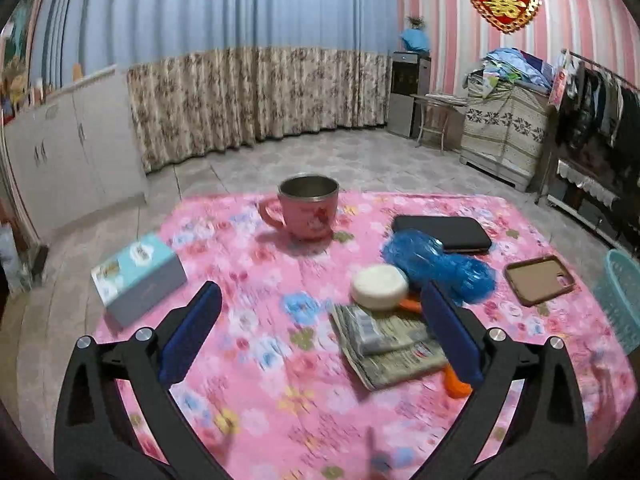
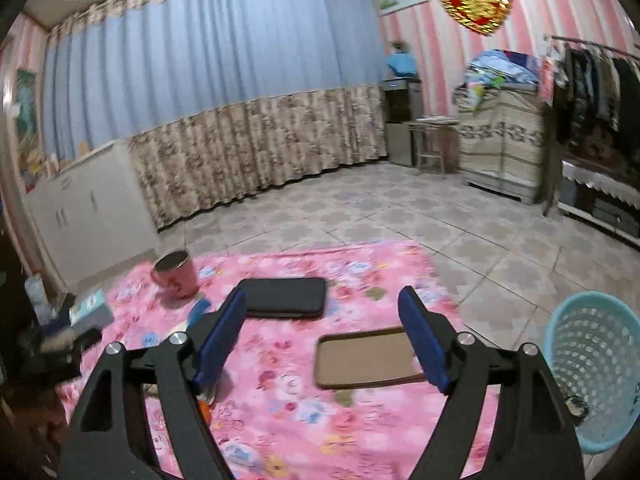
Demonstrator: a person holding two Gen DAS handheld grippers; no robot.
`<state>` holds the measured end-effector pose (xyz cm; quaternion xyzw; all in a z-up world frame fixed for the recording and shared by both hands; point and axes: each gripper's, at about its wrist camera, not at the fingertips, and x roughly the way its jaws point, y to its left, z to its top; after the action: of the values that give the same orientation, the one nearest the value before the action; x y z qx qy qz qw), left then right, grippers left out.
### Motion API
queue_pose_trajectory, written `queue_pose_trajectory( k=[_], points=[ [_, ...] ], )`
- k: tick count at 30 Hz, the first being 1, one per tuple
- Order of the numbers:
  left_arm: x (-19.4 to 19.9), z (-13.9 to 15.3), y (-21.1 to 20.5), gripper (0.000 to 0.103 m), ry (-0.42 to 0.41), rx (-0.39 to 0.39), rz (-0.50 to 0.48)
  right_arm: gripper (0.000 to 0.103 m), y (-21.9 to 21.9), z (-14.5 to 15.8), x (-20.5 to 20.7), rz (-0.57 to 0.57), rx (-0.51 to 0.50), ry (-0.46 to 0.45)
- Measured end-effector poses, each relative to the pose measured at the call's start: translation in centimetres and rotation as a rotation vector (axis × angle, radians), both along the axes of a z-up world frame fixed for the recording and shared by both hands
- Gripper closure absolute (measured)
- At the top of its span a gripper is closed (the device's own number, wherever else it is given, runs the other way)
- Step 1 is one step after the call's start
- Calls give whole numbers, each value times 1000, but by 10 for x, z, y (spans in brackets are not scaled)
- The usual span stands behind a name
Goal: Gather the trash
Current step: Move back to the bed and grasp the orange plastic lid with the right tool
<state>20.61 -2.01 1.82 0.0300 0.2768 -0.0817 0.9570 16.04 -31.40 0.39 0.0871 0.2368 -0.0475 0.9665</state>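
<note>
On the pink flowered tablecloth (image 1: pixel 272 360) lie a folded newspaper (image 1: pixel 390 346), a white round lid-like piece (image 1: pixel 379 286), a crumpled blue plastic bag (image 1: pixel 438 264) and an orange object (image 1: pixel 456 384) partly under the paper. My left gripper (image 1: pixel 320 320) is open and empty, its right finger beside the newspaper. My right gripper (image 2: pixel 324 332) is open and empty above the cloth, over a brown phone case (image 2: pixel 366 360). A light blue mesh waste basket (image 2: pixel 596 364) stands on the floor at the table's right; it also shows in the left wrist view (image 1: pixel 620 296).
A pink mug (image 1: pixel 308 208), a black phone (image 1: pixel 442 232), the brown phone case (image 1: pixel 540 278) and a teal-and-white box (image 1: pixel 138 278) lie on the table. In the right wrist view the mug (image 2: pixel 176 274) and black phone (image 2: pixel 286 296) show too. Tiled floor lies beyond.
</note>
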Motion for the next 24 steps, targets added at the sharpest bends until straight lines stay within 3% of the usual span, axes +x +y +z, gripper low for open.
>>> queue_pose_trajectory(
  k=[2,4,6,8,11,17,20,21,23,24],
  points=[
    [9,0,3,7,0,41,4,26,16,-16,8,70,84,55],
    [15,-2,16,7,15,15,24,26,30,-28,10,124,124,93],
    [17,-6,23,6,54,-38,34,26,51,-38,9,184,54,128],
    [21,-12,18,7,109,-28,46,26,71,-46,9,201,-42,153],
    [16,-21,15,7,125,49,69,26,78,-60,16,238,-17,204],
    [14,-35,36,7,208,-45,98,26,108,-92,37,319,5,309],
    [15,-45,31,7,247,-41,68,27,122,-102,45,329,-18,351],
    [16,-48,28,7,260,-39,51,29,126,-108,48,324,-43,371],
    [16,-52,23,7,275,-43,31,53,132,-118,53,336,-72,413],
    [17,-53,20,7,285,-50,19,59,134,-117,51,332,-110,400]
  ],
)
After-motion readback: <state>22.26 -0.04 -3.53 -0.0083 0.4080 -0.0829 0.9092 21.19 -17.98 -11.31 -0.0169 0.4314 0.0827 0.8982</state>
